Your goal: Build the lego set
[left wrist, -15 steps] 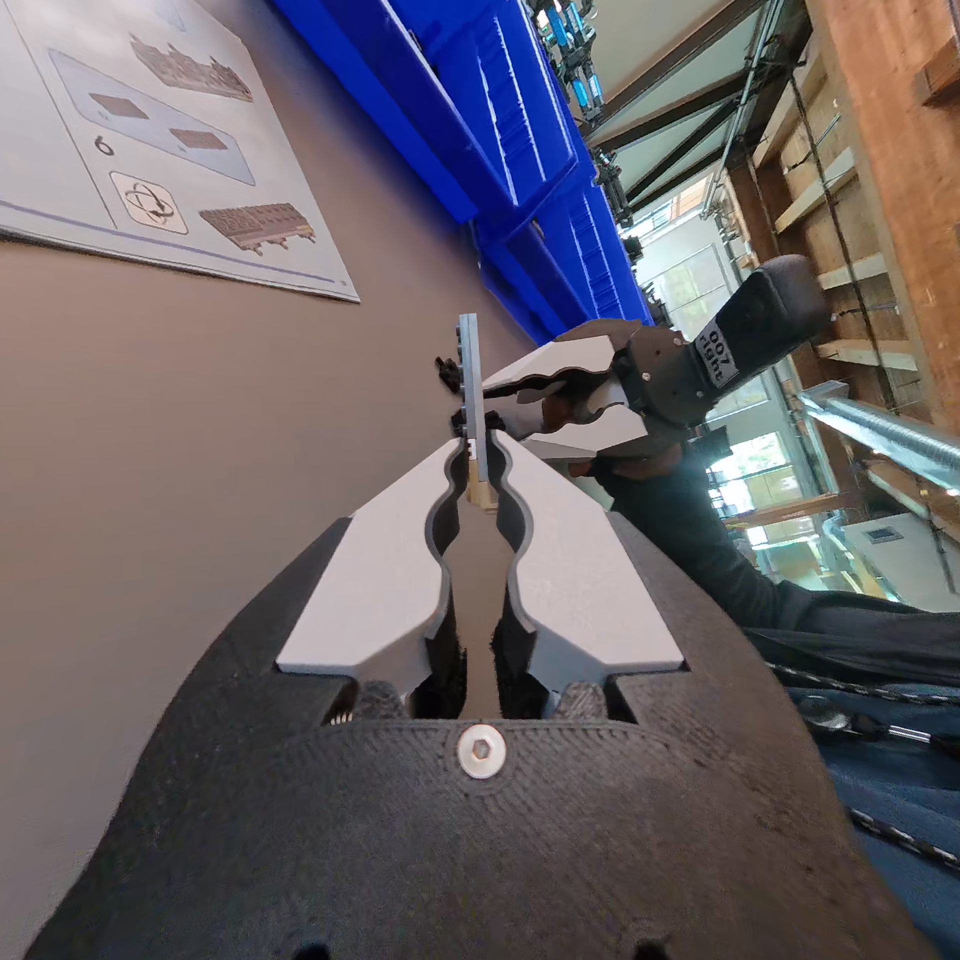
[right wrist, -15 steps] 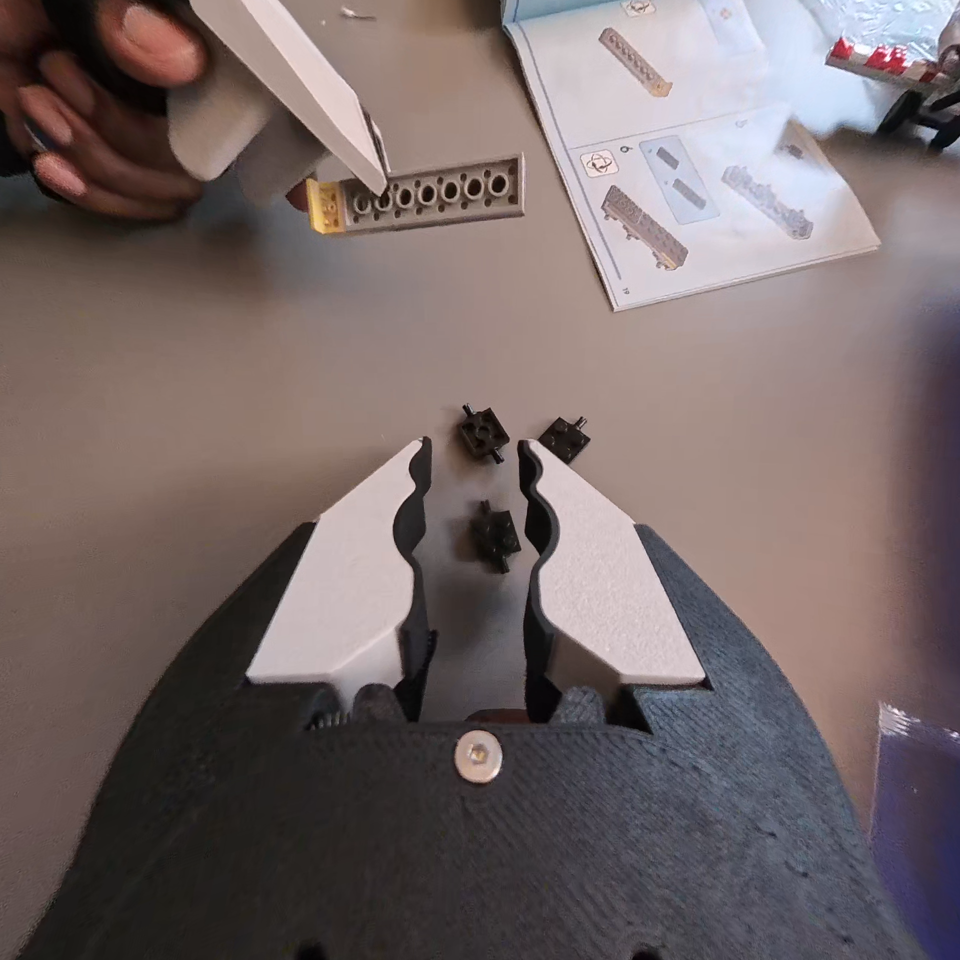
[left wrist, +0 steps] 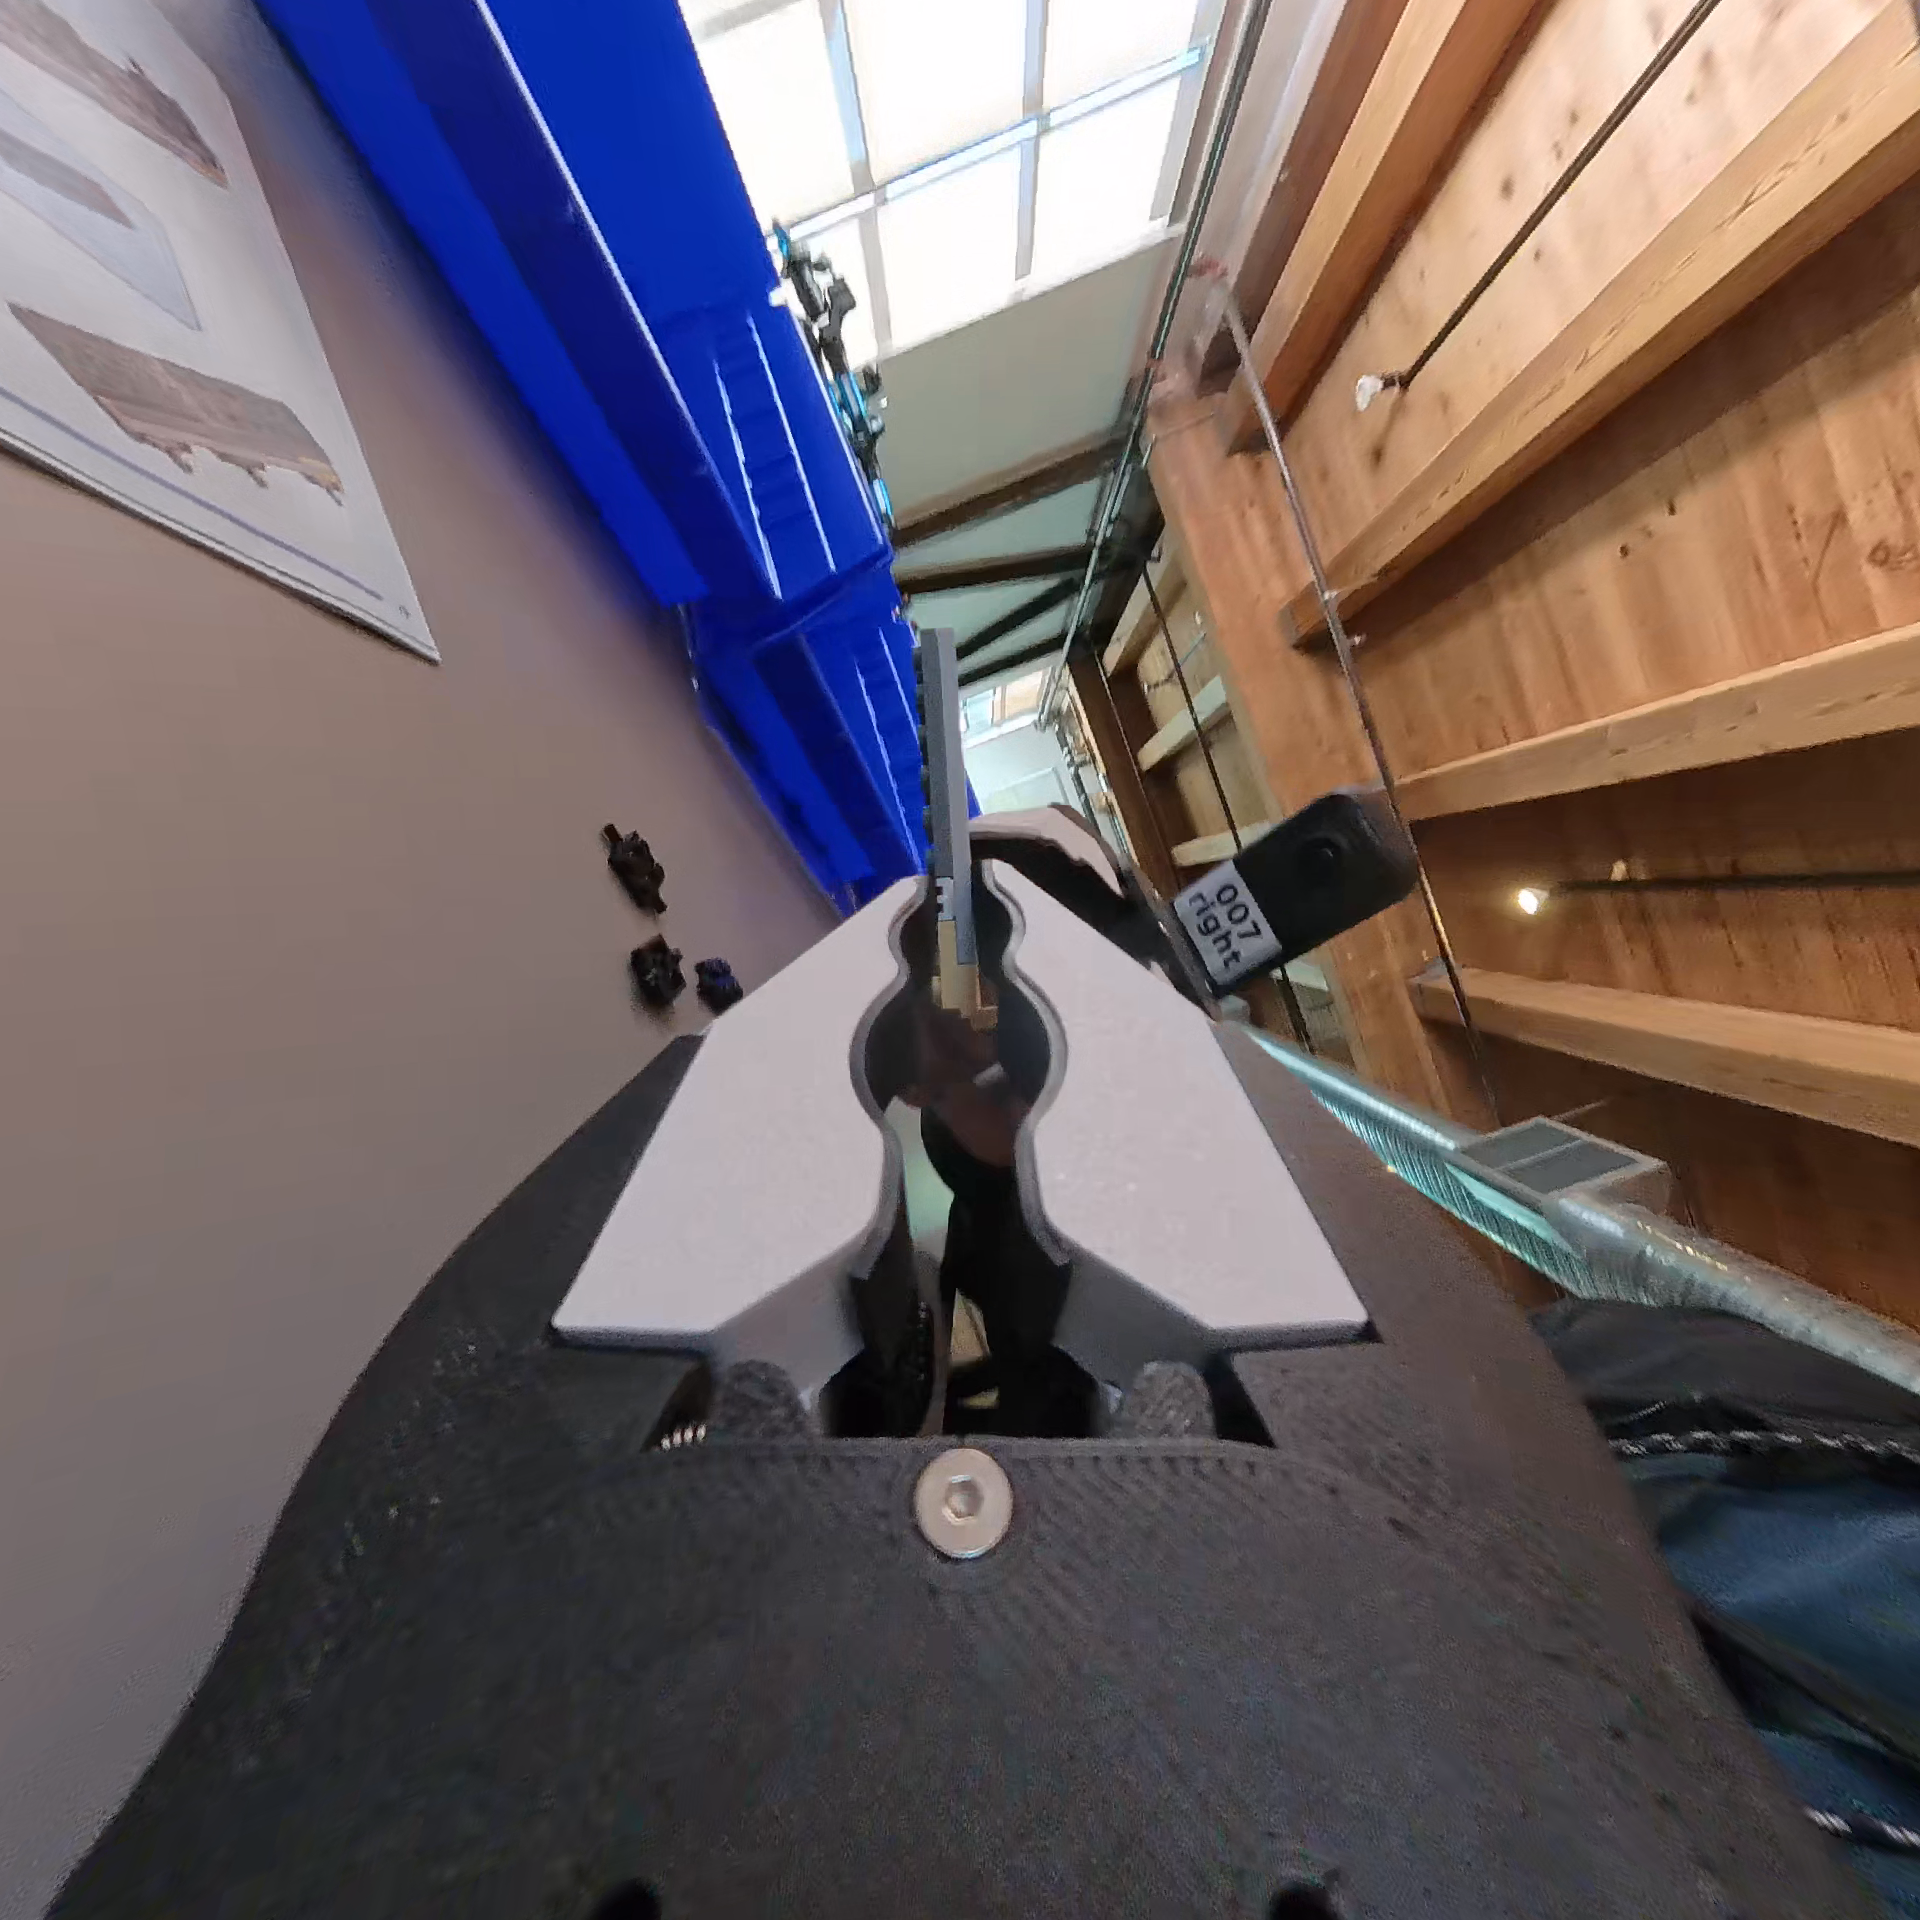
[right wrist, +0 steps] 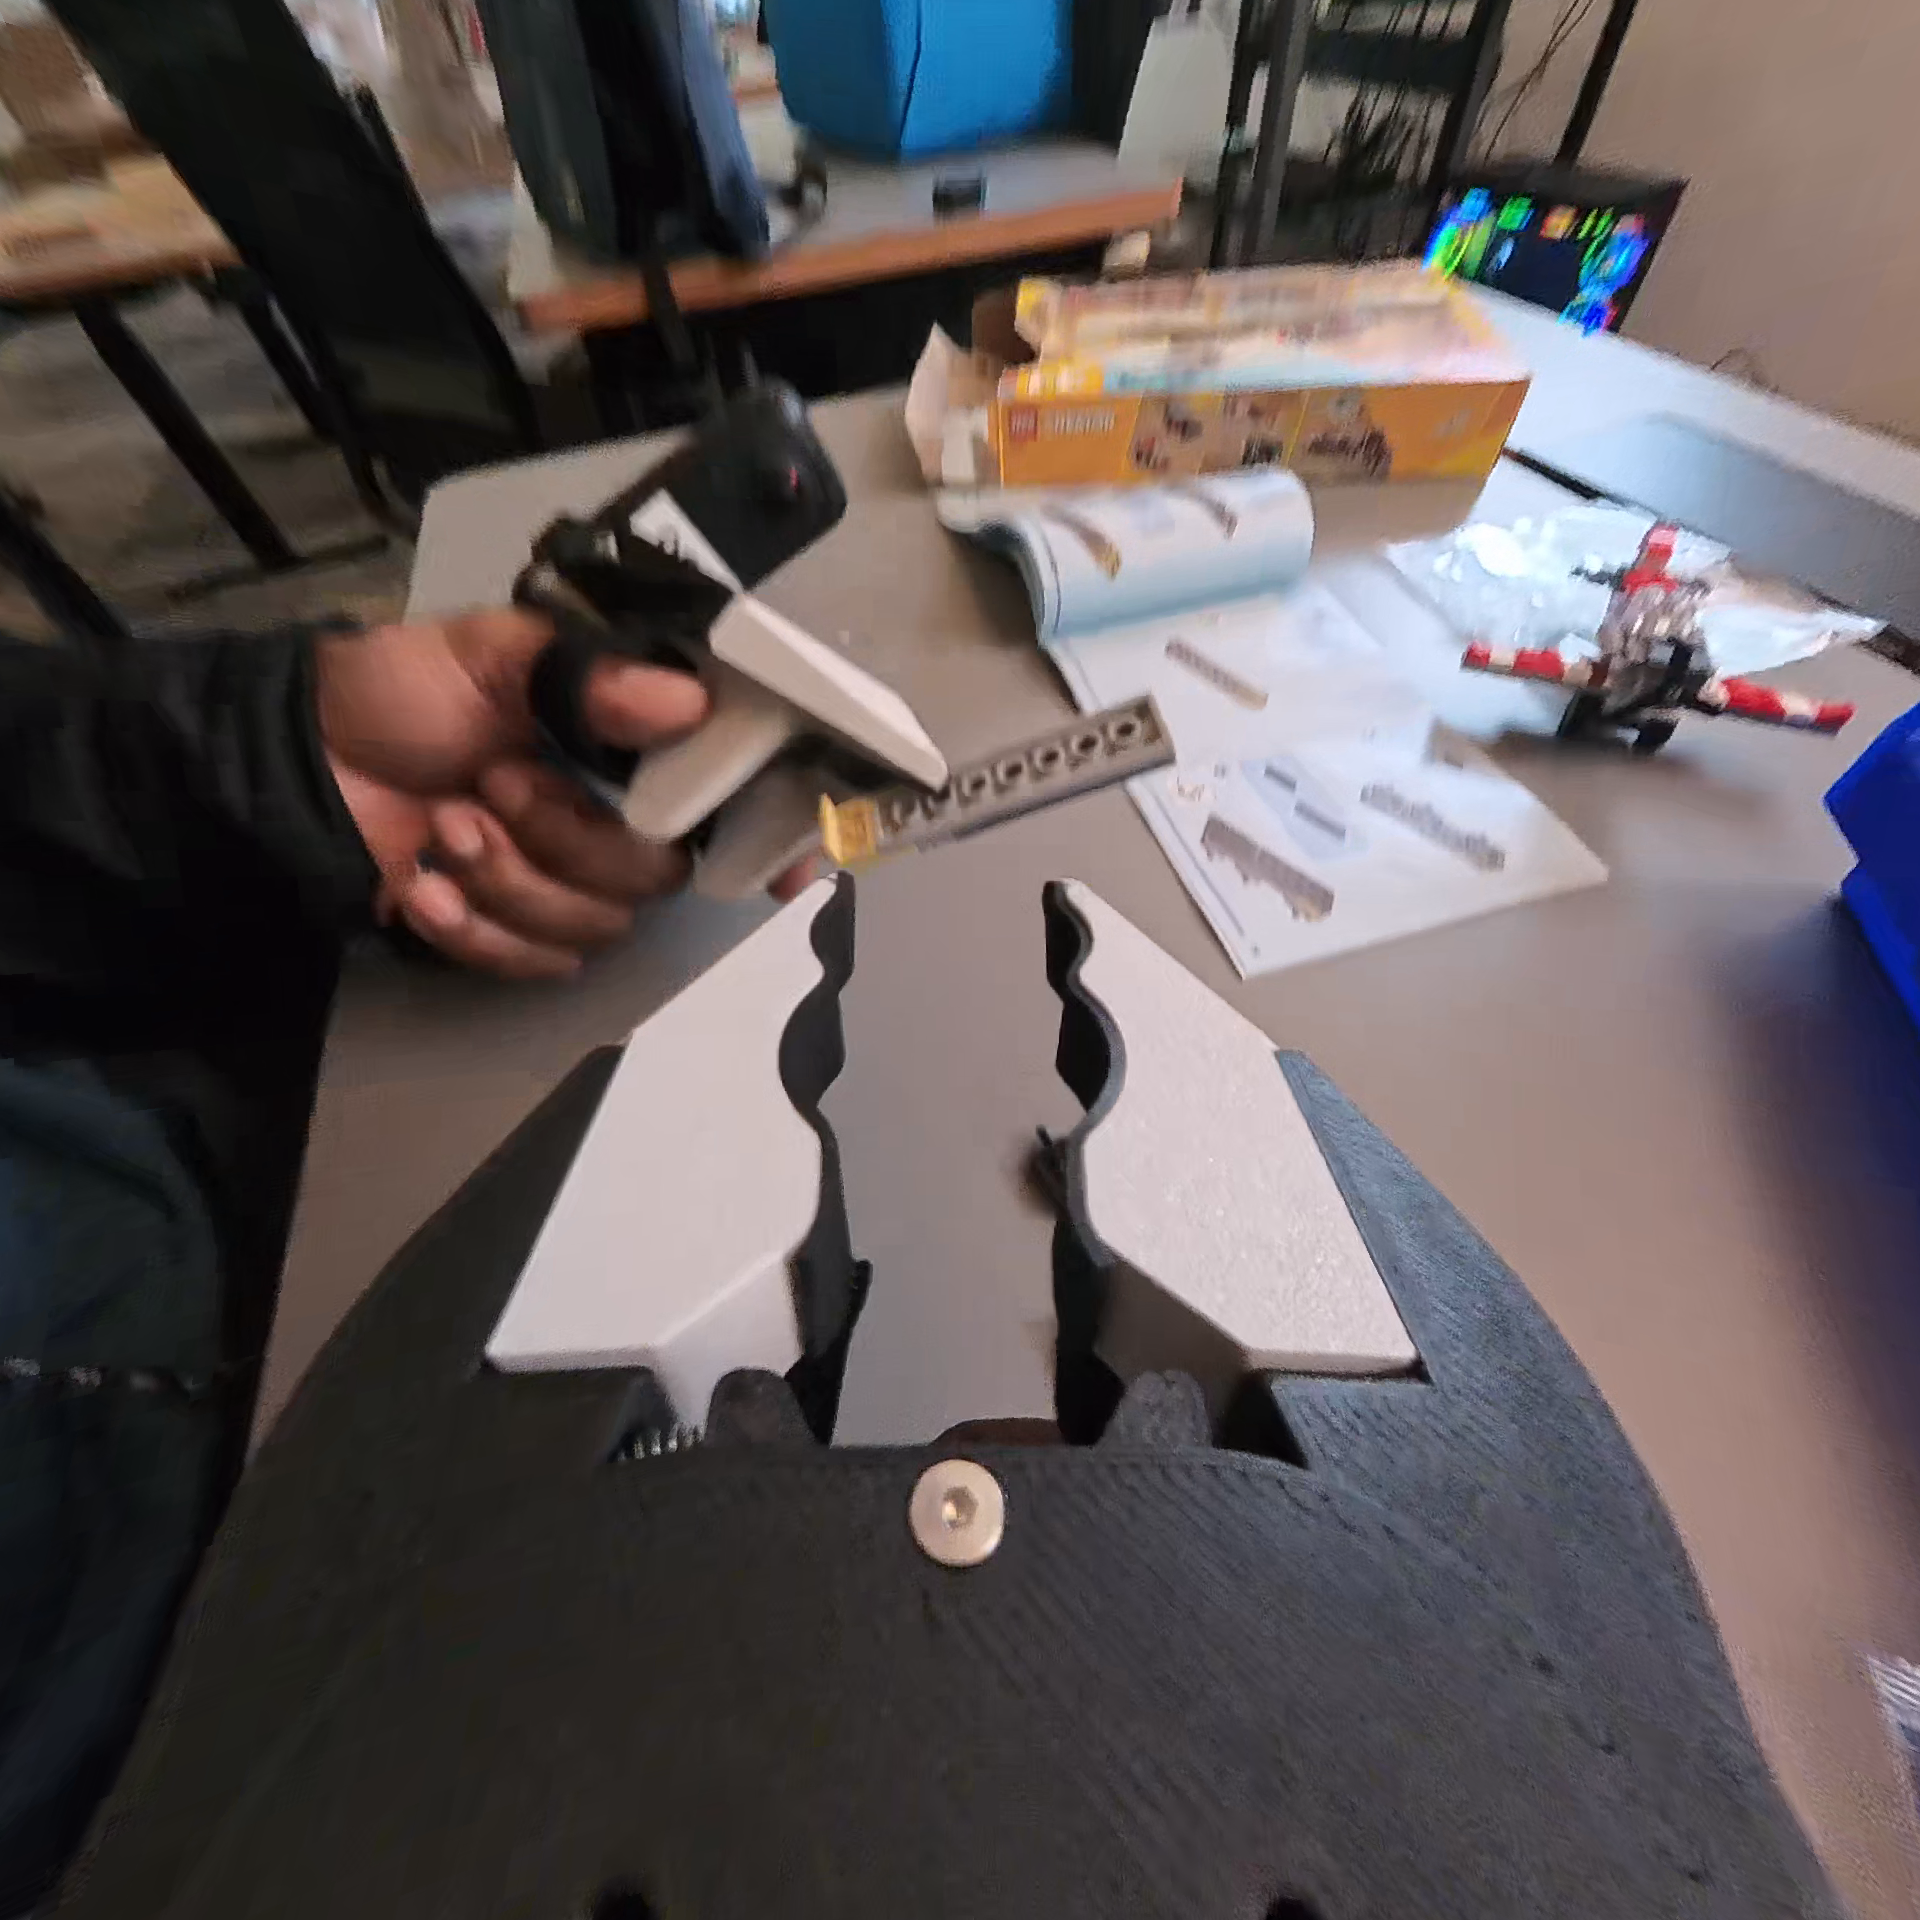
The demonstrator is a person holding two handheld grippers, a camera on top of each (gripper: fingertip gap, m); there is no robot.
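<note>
Left wrist view: the camera is rolled on its side, so the grey-brown tabletop [left wrist: 260, 935] fills the left of the frame. The left gripper [left wrist: 958, 902] is clamped on a long grey Lego plate [left wrist: 945, 769], seen edge-on, with a tan piece [left wrist: 961, 971] at its near end between the fingers. An open instruction booklet [left wrist: 156, 343] lies flat on the table at upper left. Three small black Lego pieces [left wrist: 665, 951] sit loose on the table, near the fingertips. Blue plastic bins [left wrist: 644, 343] line the table's far edge. Timber beams and planks [left wrist: 1558, 520] run along the right, with skylight panes [left wrist: 966, 135] between them and the bins. The other gripper's camera body [left wrist: 1320, 868] shows a white sticker with writing.

Right wrist view: blurred. The right gripper [right wrist: 945, 888] hangs above the table [right wrist: 1507, 1091], fingers apart, nothing between them. A hand [right wrist: 488, 790] holds the left gripper [right wrist: 883, 800], which grips the grey plate [right wrist: 1039, 774] at its yellowish end, stud side down, off the table. Behind lie the booklet [right wrist: 1351, 790], a yellow Lego box [right wrist: 1247, 395] with an open flap, a clear bag [right wrist: 1558, 582] and a red-and-white partial build [right wrist: 1662, 665]. Desks, a chair and a lit screen [right wrist: 1538, 249] stand beyond.
</note>
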